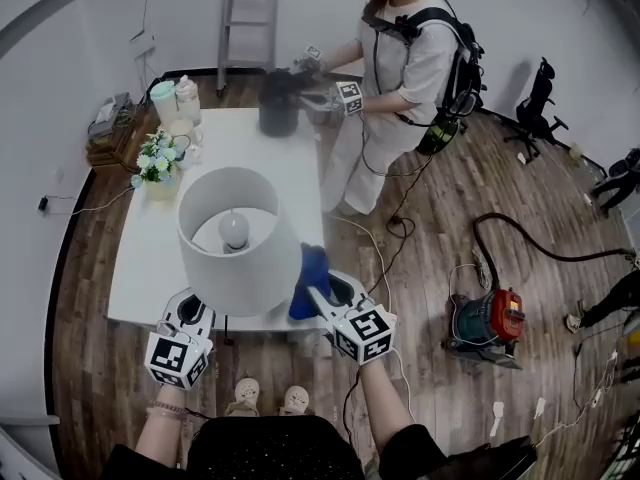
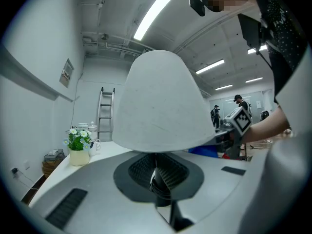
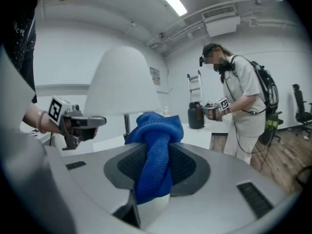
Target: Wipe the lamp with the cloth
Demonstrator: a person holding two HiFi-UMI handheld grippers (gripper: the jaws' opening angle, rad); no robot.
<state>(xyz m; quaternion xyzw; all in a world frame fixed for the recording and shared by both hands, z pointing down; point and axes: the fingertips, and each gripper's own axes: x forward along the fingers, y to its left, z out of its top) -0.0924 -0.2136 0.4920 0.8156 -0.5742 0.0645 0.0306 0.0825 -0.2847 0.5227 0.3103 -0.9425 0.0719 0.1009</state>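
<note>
Head view, nearest first: the left gripper (image 1: 192,306) sits under the near edge of the lamp (image 1: 245,278), and the right gripper (image 1: 330,293) is just beside the shade with the blue cloth (image 1: 312,273) touching the shade's side. The lamp stands at the near end of the white table (image 1: 135,268). It has a wide white drum shade, open at the top, with the bulb (image 1: 234,230) showing inside.

Only the left gripper view shows what goes on beneath the shade. There the jaws are clamped on the thin dark stem (image 2: 157,161), with the shade flaring pale and plain above.

The right gripper view shows its jaws pinched on the cloth (image 3: 155,130), which is bunched into a knot-like fold above them and hangs down between them. The lamp (image 3: 122,82) rises just behind it.

Farther along the table stand a pot of small flowers (image 1: 158,163) and a dark jug (image 1: 278,108). A second person (image 1: 400,78) stands at the far corner holding grippers, and a ladder (image 1: 245,13) leans on the back wall.
</note>
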